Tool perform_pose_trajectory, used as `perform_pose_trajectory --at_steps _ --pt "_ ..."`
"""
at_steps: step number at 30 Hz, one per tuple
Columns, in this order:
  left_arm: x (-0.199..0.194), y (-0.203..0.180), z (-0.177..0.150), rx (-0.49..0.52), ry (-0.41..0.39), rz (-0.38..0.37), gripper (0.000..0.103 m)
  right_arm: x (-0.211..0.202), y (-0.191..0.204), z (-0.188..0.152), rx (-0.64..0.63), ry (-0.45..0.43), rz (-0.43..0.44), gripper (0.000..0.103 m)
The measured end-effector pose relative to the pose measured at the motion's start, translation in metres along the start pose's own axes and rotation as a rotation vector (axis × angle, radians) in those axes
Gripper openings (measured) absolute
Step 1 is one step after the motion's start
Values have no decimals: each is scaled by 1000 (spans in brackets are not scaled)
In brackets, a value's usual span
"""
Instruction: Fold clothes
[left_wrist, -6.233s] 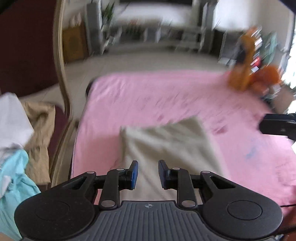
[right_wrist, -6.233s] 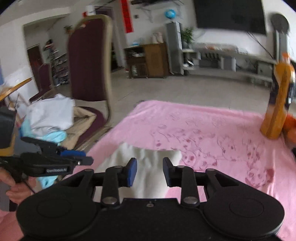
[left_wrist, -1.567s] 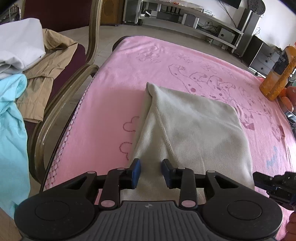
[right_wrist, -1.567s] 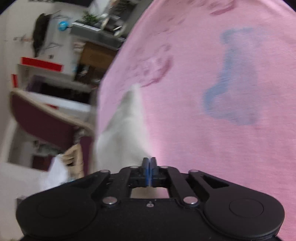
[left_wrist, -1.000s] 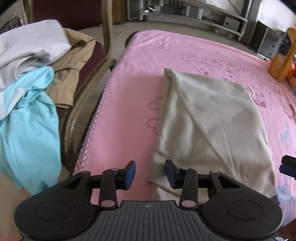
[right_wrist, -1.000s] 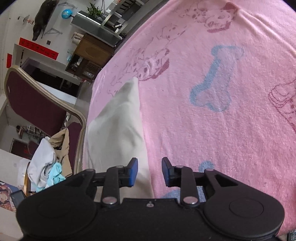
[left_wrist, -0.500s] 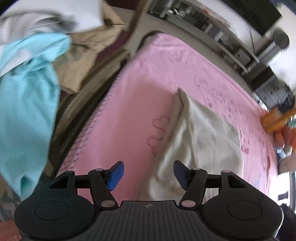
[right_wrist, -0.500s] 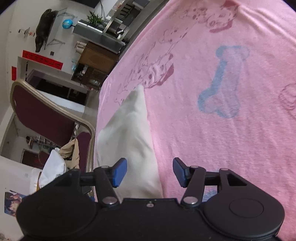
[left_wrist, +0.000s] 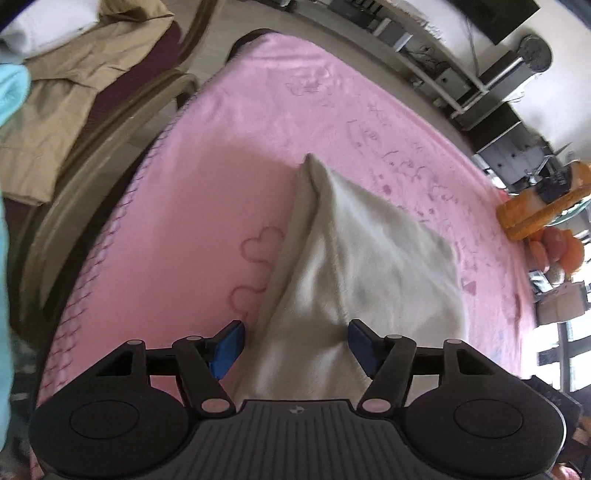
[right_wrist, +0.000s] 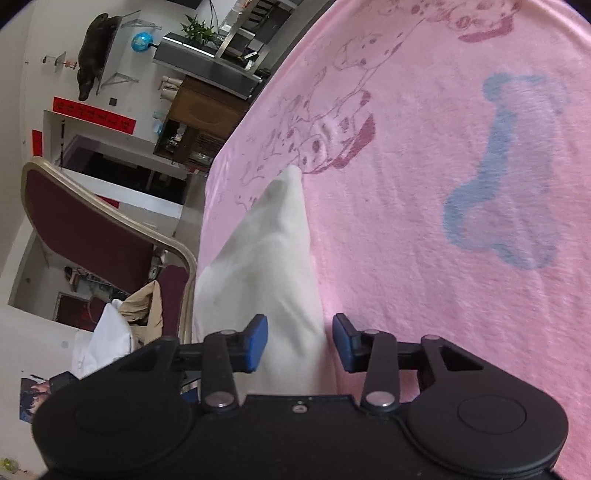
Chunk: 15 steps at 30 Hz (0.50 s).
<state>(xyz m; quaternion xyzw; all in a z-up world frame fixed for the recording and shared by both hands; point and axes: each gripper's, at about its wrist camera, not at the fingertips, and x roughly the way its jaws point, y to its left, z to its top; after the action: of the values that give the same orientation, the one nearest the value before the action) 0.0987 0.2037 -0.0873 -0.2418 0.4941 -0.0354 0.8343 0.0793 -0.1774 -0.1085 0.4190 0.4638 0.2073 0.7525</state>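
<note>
A folded beige garment (left_wrist: 354, 258) lies on the pink blanket (left_wrist: 229, 155). My left gripper (left_wrist: 295, 345) stands open over its near left corner, with the cloth's edge between the blue pads, which do not press on it. In the right wrist view the same garment (right_wrist: 273, 251) runs away from me. My right gripper (right_wrist: 299, 343) straddles its near right edge, its jaws closing with the cloth between them and gaps still showing at both pads.
A maroon chair (left_wrist: 122, 96) at the table's left holds a tan garment (left_wrist: 66, 74), a white one and a light blue one (left_wrist: 11, 88). An orange bottle (left_wrist: 535, 210) lies at the far right. The blanket's left edge (left_wrist: 110, 240) is close.
The left gripper's jaws widened and it swung over the garment's near corner. The right gripper opened wide, then narrowed, and sank toward the garment's edge.
</note>
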Motion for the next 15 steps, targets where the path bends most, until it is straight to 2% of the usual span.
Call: perform_pose_trajectory --at_steps 4,7,9,11,12,14,15 --pt "7 -8 2 25 -15 -43 61 10 4 -2 -28 43 30 37" --pt "12 -21 -2 71 -30 -23 63 12 0 0 7 35 59 41" --pt "11 -31 -9 121 -53 14 58 13 -1 -1 18 8 63 41" --pt "9 -42 -16 170 -79 53 43 14 6 -6 -39 -21 39 39" --pt "6 -46 -21 195 -100 75 40 14 9 -10 -67 -37 19 31" --pt "-3 -53 -26 227 -135 104 28 13 13 -15 -101 -63 -18 25" --pt "-7 -56 -28 241 -152 117 27 12 16 -16 -112 -71 -35 23"
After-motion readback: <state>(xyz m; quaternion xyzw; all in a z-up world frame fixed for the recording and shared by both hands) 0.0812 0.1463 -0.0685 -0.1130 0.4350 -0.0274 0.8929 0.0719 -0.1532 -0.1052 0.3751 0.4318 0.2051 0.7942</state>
